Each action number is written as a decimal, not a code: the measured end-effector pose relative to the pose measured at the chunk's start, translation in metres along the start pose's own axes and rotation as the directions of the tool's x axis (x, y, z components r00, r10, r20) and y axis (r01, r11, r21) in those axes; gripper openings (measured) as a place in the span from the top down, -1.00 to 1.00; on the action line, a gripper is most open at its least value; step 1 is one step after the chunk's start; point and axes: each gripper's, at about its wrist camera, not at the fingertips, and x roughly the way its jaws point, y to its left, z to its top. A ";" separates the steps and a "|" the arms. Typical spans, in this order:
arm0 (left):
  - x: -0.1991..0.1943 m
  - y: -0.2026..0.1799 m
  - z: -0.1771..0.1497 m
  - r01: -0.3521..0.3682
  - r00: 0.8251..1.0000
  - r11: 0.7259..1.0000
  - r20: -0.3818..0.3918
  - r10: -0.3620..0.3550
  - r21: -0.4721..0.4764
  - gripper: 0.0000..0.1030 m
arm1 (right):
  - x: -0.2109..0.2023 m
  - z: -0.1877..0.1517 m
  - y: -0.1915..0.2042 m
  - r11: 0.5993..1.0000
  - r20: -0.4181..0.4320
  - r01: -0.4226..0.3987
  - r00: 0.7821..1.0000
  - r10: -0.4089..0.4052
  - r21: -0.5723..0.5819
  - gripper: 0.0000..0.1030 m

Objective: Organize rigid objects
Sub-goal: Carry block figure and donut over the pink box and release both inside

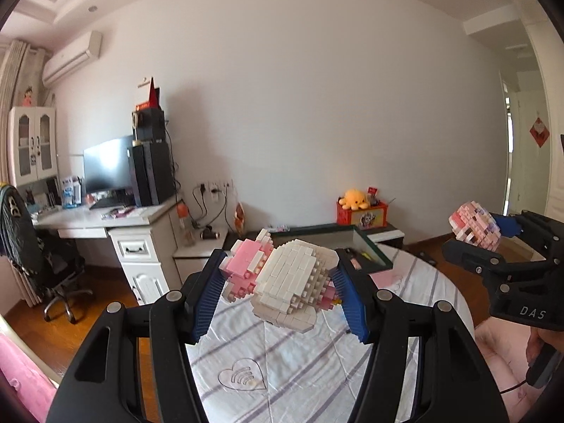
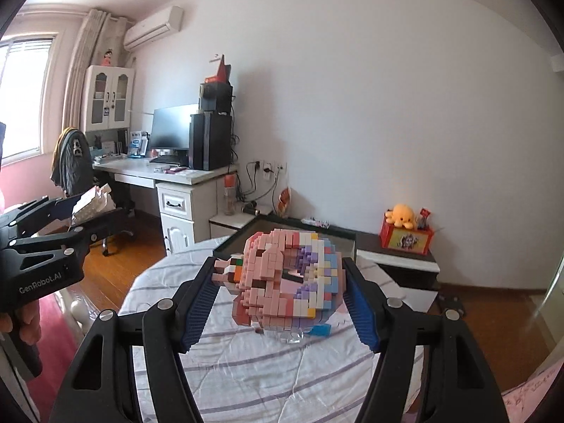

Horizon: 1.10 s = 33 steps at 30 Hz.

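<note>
Brick-built figures are both up in the air over the bed [image 1: 299, 363] with its striped sheet: left tongs [image 1: 278, 294] are clamped on a white and pink brick figure [image 1: 282, 282], right tongs [image 2: 282, 299] clamped on a pink and pastel brick figure [image 2: 289, 282]. Behind them sits a dark green tray [image 1: 370, 246], and further back an orange octopus plush [image 1: 353, 199] on a red box [image 1: 363, 215].
</note>
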 end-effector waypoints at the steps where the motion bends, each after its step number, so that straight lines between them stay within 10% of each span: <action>1: -0.001 0.000 0.001 -0.002 1.000 1.000 0.003 0.002 0.004 -0.19 | -0.001 0.002 0.001 1.000 0.001 -0.001 1.000 0.001 -0.002 -0.34; 14: 0.048 -0.011 0.028 0.001 1.000 0.998 0.013 -0.002 0.057 -0.19 | 0.019 0.013 -0.013 1.000 0.005 -0.001 1.000 0.001 0.011 -0.34; 33: 0.251 -0.027 0.046 0.075 0.982 0.990 -0.181 -0.052 0.122 -0.19 | 0.168 0.023 -0.083 1.000 -0.129 0.028 0.991 -0.029 -0.014 -0.34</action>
